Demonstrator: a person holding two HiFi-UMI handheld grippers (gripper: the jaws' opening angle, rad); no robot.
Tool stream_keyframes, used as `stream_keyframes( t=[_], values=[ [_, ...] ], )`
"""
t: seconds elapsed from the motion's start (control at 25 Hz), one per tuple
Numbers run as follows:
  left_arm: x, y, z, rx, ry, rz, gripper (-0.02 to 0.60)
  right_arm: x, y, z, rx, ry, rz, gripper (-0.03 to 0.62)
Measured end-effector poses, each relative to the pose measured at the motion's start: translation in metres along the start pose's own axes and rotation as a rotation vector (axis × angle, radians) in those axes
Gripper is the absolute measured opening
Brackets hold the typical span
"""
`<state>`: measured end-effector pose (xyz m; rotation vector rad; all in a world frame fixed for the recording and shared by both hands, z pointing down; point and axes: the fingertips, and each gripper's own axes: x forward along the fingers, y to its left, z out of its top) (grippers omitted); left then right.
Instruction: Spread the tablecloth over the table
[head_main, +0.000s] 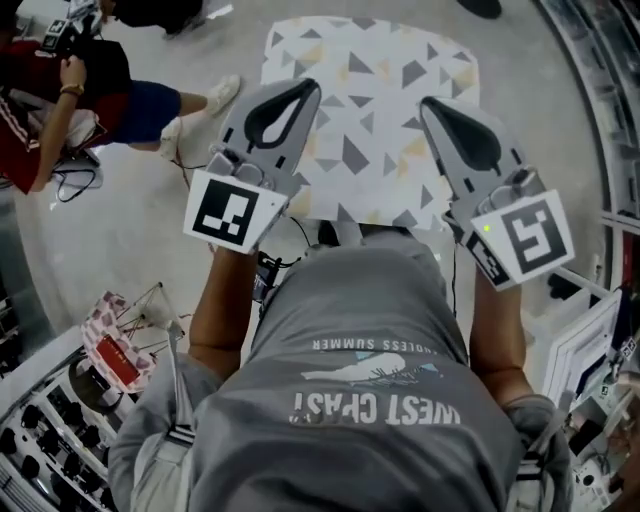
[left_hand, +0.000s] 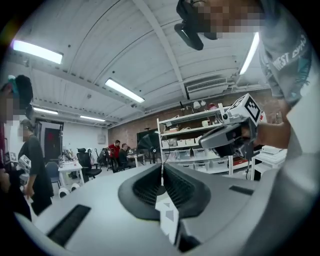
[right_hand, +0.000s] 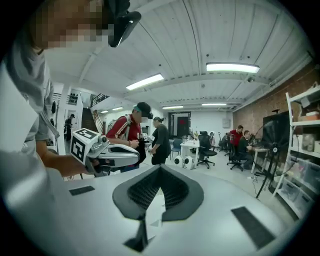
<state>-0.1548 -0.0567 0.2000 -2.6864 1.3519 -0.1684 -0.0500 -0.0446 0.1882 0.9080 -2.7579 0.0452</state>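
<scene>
We hold the tablecloth (head_main: 365, 120) by its near edge, one gripper at each side. It is white, printed with grey and pale yellow triangles. In the head view it reaches away from us over the grey floor (head_main: 130, 220), lying fairly flat, with its far corners well beyond the gripper tips. We cannot tell what lies under it. The left gripper (head_main: 306, 90) has its jaws pressed together, and in the left gripper view a fold of the patterned cloth is pinched between them and sticks out towards the camera. The right gripper (head_main: 432, 104) is closed the same way, with a strip of the same cloth caught between its jaws in the right gripper view. Both grippers point roughly level and slant inward towards each other. Their marker cubes sit close to our grey T-shirt (head_main: 370, 340), the left marker cube (head_main: 230, 210) and the right marker cube (head_main: 525, 235) facing up. A person in a red top (head_main: 45, 90) stands off to the left on the floor, well apart from the cloth. White shelving (left_hand: 192, 135) with boxes runs along a brick wall behind the right gripper in the left gripper view.
</scene>
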Motion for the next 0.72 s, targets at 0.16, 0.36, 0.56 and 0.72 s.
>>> stream_keyframes(
  t=[0.16, 0.36, 0.56, 0.72],
  values=[
    [-0.022, -0.021, 0.025, 0.022, -0.041, -0.015, 0.008, -0.020, 0.020, 0.017, -0.033, -0.022, -0.009, 0.008],
    [-0.044, -0.033, 0.036, 0.021, -0.063, -0.017, 0.008, -0.035, 0.033, 0.025, -0.055, -0.036, -0.025, 0.008],
    [-0.061, -0.034, 0.034, 0.020, -0.057, -0.012, 0.008, -0.042, 0.043, 0.027, -0.055, -0.041, -0.042, 0.008],
    [-0.079, -0.037, 0.039, 0.021, -0.056, -0.002, 0.008, -0.052, 0.058, 0.032, -0.051, -0.041, -0.047, 0.009]
  ],
)
